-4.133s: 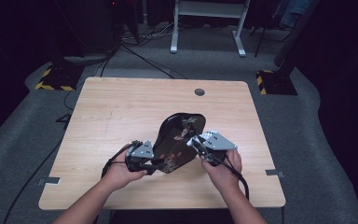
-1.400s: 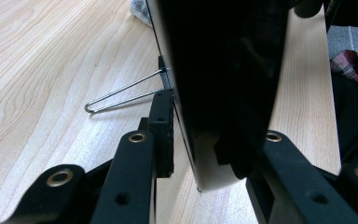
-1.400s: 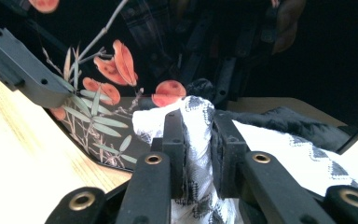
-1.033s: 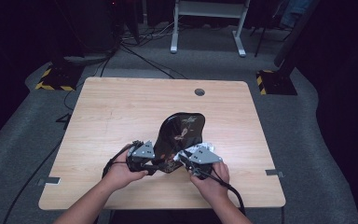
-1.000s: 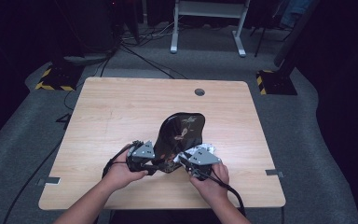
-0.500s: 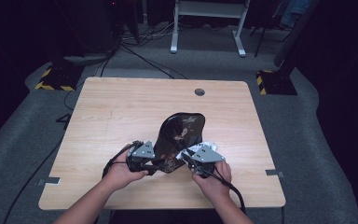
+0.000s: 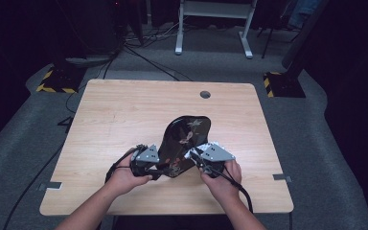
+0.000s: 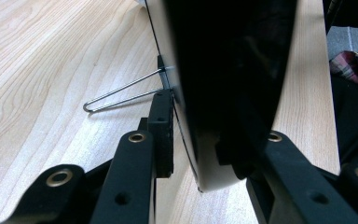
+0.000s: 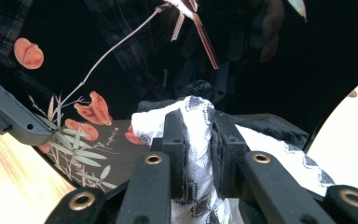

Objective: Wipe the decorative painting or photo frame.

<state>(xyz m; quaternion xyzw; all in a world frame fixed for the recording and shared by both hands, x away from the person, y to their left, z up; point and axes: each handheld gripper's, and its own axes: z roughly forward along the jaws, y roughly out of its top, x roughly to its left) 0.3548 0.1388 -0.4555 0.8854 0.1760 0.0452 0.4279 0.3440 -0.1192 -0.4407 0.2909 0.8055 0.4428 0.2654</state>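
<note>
Near the front edge of the tabletop (image 7: 105,115), a person is wiping a black lacquered plate (image 7: 184,141) painted with flowers and leaves. The left gripper (image 7: 146,163) is clamping the plate's lower rim, holding it tilted up on its wire stand (image 8: 121,93). The right gripper (image 7: 206,158) is pinching a white patterned cloth (image 9: 193,140) tightly and pressing it against the glossy painted face. By my judgement the wiping is mid-course; the next stroke is calling for light, even pressure across the face while the left hold is staying firm, so the plate is not slipping off the stand. Far and left of the plate the wood is lying bare, offering room; the near edge is sitting just beside both hands, leaving little margin there.
</note>
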